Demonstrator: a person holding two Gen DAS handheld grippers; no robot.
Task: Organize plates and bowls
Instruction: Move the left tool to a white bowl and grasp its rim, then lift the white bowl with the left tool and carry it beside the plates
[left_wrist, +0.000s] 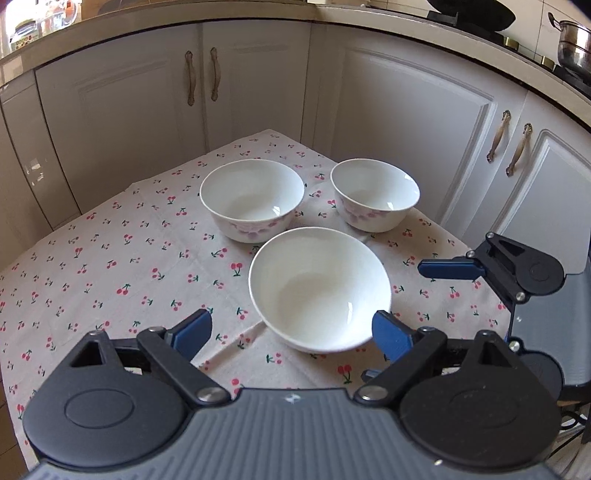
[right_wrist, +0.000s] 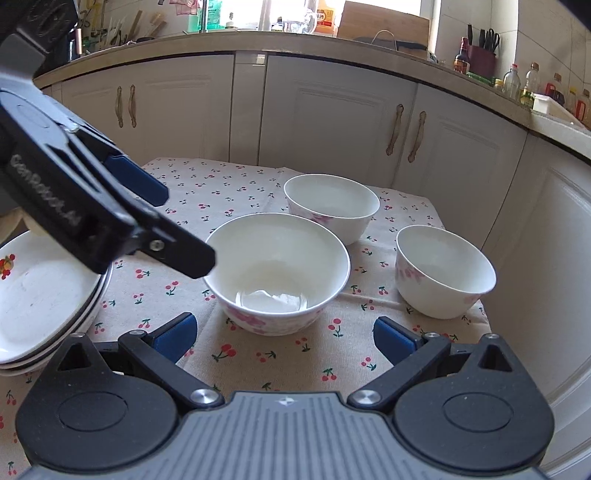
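Your left gripper has its blue fingers spread, and the nearest bowl sits just past them at 12 o'clock, its near side low between the pads; the right pad is at the bowl's wall, though you cannot tell from this view whether it touches, and the left pad stands clear of it. Your right gripper is spread as well, pinching nothing, with bare cherry-print tablecloth between its fingers and the same bowl standing a little beyond them at 12 o'clock. Through the left wrist camera, your right gripper shows at 3 o'clock, one blue finger pointing in over the cloth near that bowl's right side without touching it. Through the right wrist camera, your left gripper comes in from 10 o'clock, its black linkage crossing in front of the bowl's left rim. At 9 o'clock in that view, a stack of plates rests on the cloth's left edge, partly hidden under the left gripper. Farther on, two more bowls with pink flowers stand apart from each other: in the left wrist view one bowl at 11 o'clock and the other bowl at 1 o'clock. Behind the table run white cabinet doors beneath a countertop.
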